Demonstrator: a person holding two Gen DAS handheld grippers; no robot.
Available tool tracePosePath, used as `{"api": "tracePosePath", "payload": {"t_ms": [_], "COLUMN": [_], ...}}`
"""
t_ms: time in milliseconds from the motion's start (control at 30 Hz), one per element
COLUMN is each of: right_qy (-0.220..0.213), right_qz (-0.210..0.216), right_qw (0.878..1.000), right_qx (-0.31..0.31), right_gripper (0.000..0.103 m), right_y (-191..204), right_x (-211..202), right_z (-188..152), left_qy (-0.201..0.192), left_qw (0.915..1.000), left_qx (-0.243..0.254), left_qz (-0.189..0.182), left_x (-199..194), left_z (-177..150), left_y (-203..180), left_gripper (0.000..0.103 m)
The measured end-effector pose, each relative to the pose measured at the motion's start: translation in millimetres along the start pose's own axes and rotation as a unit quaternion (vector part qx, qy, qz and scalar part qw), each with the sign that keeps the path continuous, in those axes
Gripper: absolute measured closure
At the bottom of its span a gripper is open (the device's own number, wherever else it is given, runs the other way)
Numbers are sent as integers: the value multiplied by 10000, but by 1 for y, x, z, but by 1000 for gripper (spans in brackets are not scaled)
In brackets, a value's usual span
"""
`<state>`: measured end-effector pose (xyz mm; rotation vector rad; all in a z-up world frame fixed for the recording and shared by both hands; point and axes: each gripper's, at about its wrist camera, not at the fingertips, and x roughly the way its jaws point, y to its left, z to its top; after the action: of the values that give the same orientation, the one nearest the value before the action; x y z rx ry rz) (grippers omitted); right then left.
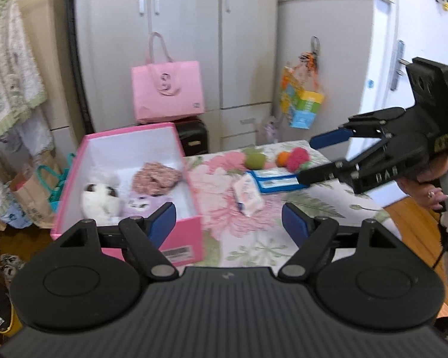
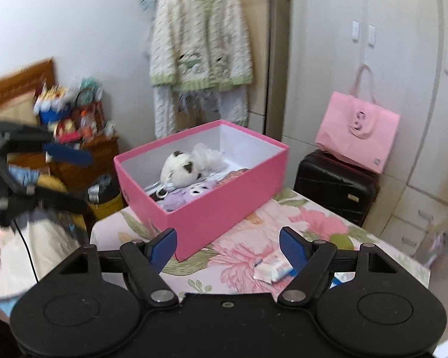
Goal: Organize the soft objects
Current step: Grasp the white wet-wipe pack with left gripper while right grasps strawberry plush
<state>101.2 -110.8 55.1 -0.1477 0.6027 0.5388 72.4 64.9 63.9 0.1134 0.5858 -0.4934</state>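
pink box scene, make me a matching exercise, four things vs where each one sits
Things:
1. white plush toy
2. green ball
3. pink paper bag
4. wet wipes pack

Places:
A. on the black suitcase
B. inside the pink box
C. on the floral tablecloth, just beside the box
D. at the table's far edge, near the orange ball

Pairs: 1-B, 2-D, 3-A, 4-C

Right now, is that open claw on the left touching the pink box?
Apart. In the right wrist view the left gripper hangs open beside the pink box, with background showing between its fingers and the box wall.
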Motion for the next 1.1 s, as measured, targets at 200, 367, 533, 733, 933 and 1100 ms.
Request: {"api": "tracePosePath", "payload": {"t_ms": [200,367,533,733,933,1100], "right_qy": [-191,-195,-208,-300,-451,-558], "right_qz": [-174,-526,-830,-858,-1007,-1300], "right_qw": [9985,9958,9925,9894,9852,9783], "right_qx": [489,720,872,1132,1313,1514], "right_gripper": [23,23,23,21,21,21], "right_y": [-33,-57,-78,-108,-132,-152], "right_x": [-19,-24,-20,0,28,51], "right_z": [-25,-45,-61,-75,-84,-91], "left_qy": [162,203,219,215,196,251], "left_qw": [9993,9986,9983,9987,9994,9990], "left_qx": [136,238,241,89,-83,-346], "left_qz": [-303,-426,-481,-451,-288,-93], "left_x": [27,54,83,123,161,196], "left_z": [2,5,10,13,12,10], "left_y": [-26,-40,-50,-58,-59,-54], "left_gripper": [25,25,25,25,25,25]}}
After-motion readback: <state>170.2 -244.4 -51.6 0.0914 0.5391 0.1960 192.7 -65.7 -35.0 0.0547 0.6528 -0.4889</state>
